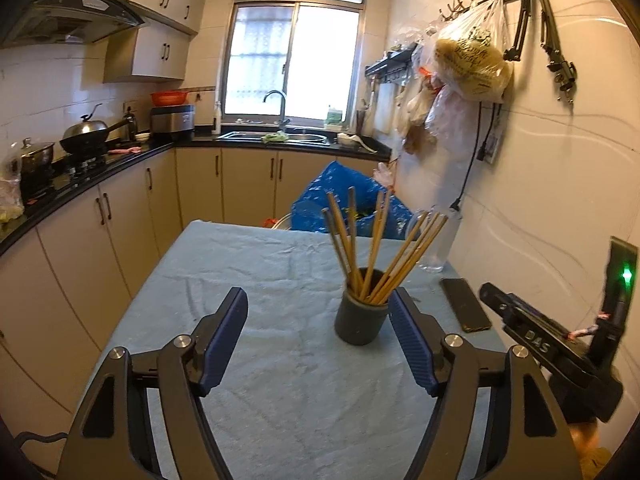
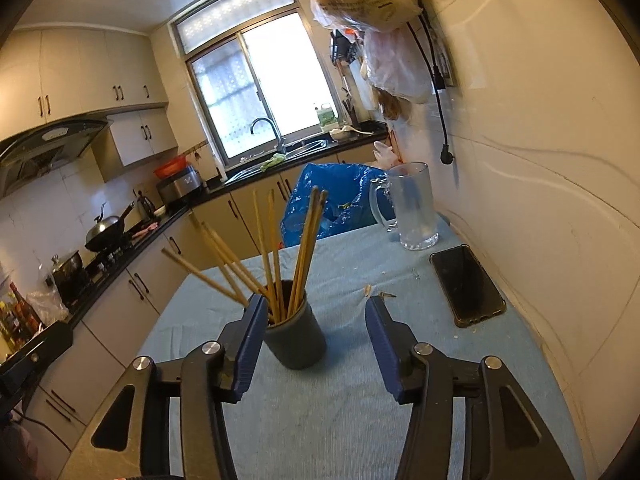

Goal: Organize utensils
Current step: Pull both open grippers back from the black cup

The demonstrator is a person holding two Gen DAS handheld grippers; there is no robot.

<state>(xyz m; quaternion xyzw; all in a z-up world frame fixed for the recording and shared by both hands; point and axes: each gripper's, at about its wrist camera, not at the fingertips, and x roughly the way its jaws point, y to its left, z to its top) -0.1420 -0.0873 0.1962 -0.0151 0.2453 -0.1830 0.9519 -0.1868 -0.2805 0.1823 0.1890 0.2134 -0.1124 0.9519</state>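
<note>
A dark grey cylindrical holder (image 1: 361,320) is seen standing upright on a table covered with a light blue cloth (image 1: 256,280), a little towards the wall side. A bundle of wooden chopsticks (image 1: 374,248) is gathered inside it, and they are fanned out in several directions, because the cup is wide and they only lean on its rim. No chopsticks are seen lying on the cloth, so the sorting is judged to be nearly finished or finished.

The left gripper (image 1: 318,312) is held wide open and nothing is carried in it; the holder is framed between its blue ribbed pads, but it is not touched by them. The right gripper (image 2: 316,312) is opened about half way and is also empty. Its left pad appears close beside the cup's rim, though it cannot be said from this distorted view whether it is touching or only in front.

A clear glass mug (image 2: 412,208) and a black phone (image 2: 466,284) are placed along the wall edge of the table, well apart from the holder, probably to keep the working area free. A blue plastic bag (image 2: 332,200) is seen behind the table.
</note>
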